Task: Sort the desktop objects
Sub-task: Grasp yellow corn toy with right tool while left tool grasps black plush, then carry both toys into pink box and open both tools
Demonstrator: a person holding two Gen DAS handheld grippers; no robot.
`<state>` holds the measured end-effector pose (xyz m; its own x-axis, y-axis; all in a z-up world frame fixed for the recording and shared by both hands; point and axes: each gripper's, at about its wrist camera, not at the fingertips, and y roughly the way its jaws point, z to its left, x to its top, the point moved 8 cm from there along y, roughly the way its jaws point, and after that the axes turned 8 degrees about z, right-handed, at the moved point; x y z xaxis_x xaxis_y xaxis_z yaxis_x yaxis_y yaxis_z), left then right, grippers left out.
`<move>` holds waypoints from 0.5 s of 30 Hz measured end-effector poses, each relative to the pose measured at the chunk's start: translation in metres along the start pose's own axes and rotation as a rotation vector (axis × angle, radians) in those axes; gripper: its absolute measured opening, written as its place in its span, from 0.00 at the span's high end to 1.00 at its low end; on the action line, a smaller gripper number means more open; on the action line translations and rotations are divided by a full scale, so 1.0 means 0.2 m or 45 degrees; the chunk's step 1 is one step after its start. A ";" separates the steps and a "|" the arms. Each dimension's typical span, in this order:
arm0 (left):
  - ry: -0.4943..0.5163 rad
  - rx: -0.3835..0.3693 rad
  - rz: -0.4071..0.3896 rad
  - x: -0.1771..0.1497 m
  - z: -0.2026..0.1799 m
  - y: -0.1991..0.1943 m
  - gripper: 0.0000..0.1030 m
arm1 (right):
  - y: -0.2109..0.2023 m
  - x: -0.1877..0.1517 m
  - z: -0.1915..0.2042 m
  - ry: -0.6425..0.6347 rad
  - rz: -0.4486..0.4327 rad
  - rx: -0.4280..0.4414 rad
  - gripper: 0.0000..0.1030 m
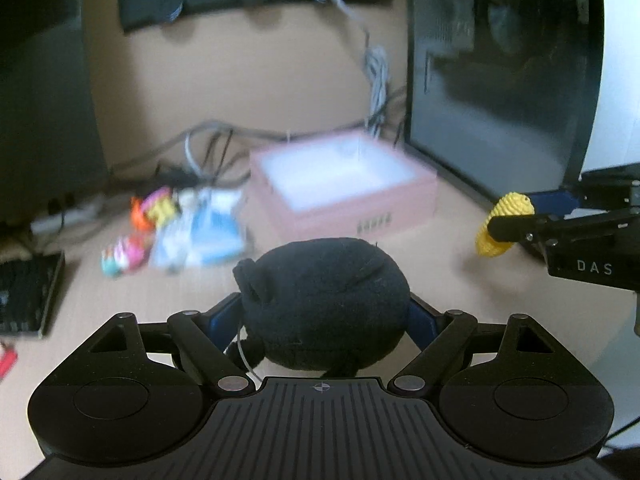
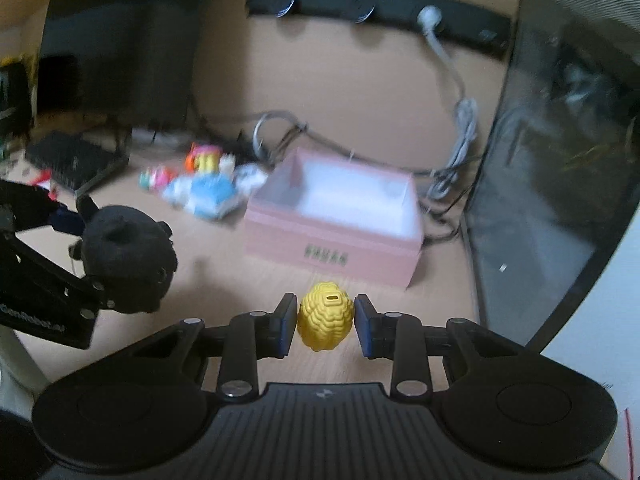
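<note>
we clamp the black plush toy (image 1: 324, 304) in our left hand-held gripper (image 1: 324, 320) and the yellow ridged toy (image 2: 326, 316) in our right hand-held gripper (image 2: 326, 322), both apparently bound for the pink box (image 2: 332, 254).

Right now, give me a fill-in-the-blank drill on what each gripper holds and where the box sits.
1. The left gripper is shut on a plush toy whose colour is ____.
2. The right gripper is shut on a ridged toy whose colour is ____.
3. The open box on the desk has outer walls coloured ____.
4. The inside of the box is ____.

Missing words: black; yellow; pink; white
</note>
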<state>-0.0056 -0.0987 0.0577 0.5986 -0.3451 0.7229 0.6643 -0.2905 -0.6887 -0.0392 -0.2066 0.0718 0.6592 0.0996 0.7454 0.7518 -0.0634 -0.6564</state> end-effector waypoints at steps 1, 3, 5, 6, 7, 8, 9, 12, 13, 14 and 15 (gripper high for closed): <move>0.002 0.002 -0.028 0.03 0.00 -0.01 0.15 | -0.02 0.03 -0.02 0.017 -0.018 -0.001 0.70; 0.018 0.013 -0.097 0.11 0.00 -0.02 0.15 | -0.05 0.09 -0.07 0.057 -0.057 -0.001 0.70; 0.047 0.033 -0.161 0.18 0.00 0.00 0.15 | -0.08 0.17 -0.12 0.104 -0.095 0.011 0.70; 0.055 0.038 -0.179 0.22 0.00 0.01 0.15 | -0.08 0.22 -0.14 0.128 -0.116 0.016 0.70; 0.063 0.039 -0.198 0.26 0.00 0.04 0.15 | -0.08 0.27 -0.17 0.153 -0.136 0.017 0.70; 0.073 0.037 -0.216 0.31 0.01 0.06 0.15 | -0.07 0.34 -0.20 0.185 -0.153 0.015 0.70; 0.090 0.038 -0.242 0.36 0.01 0.08 0.15 | -0.06 0.39 -0.23 0.211 -0.167 0.011 0.70; 0.175 0.058 -0.395 0.59 0.02 0.16 0.12 | 0.00 0.62 -0.28 0.267 -0.228 -0.017 0.70; 0.220 0.082 -0.451 0.66 0.02 0.21 0.07 | 0.04 0.70 -0.30 0.289 -0.241 -0.023 0.70; 0.264 0.102 -0.450 0.73 0.04 0.28 0.06 | 0.07 0.77 -0.32 0.315 -0.252 -0.027 0.69; 0.289 0.103 -0.404 0.77 0.05 0.35 0.06 | 0.12 0.85 -0.34 0.343 -0.262 -0.034 0.67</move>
<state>0.1384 -0.1626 0.1213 0.2495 -0.4408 0.8622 0.8390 -0.3462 -0.4197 0.0914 -0.2593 0.1902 0.4722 -0.1525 0.8682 0.8673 -0.0959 -0.4885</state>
